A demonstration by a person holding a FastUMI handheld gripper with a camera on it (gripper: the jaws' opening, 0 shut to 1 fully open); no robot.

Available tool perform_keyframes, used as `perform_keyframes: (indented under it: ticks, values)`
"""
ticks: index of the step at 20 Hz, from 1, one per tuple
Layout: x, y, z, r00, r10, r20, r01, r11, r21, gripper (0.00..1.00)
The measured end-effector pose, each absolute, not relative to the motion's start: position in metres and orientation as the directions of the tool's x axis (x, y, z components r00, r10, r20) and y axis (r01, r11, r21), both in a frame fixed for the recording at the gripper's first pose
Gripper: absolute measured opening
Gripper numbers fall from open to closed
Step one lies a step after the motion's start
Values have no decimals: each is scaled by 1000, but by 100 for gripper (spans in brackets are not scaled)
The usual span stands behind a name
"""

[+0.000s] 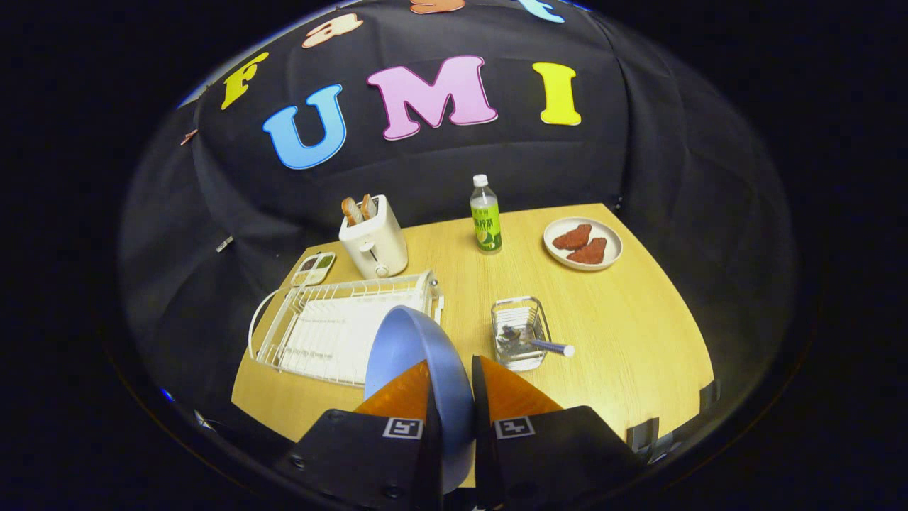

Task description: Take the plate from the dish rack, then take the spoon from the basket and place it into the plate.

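Gripper (452, 397): your fingers clamp the blue plate (418, 355) edge-on, lifted clear of the dish rack (340, 319).
Spoon (535, 343): waits in basket (521, 332), one o'clock.

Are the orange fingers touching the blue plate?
Touching. The gripper view shows the blue plate held on edge between both fingers, each pressed against one face, above the table.

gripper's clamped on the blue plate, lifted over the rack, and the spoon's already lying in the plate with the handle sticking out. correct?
Not quite. In the gripper view the spoon lies in the small wire basket on the table, handle sticking out over its rim, not in the plate. The rest holds: the gripper is shut on the blue plate, held on edge over the white dish rack.
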State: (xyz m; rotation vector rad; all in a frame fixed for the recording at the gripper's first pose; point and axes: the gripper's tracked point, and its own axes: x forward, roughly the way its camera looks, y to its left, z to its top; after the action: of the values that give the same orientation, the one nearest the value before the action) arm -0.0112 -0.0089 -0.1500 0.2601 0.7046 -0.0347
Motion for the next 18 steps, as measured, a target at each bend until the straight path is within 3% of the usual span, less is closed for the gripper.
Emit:
perform_keyframes:
  ticks: [5,18]
  values:
    - [-50,-39,-200,702,152,-695,123,936,329,22]
    - [-23,-74,-302,631,311,-710,23,908,419,26]
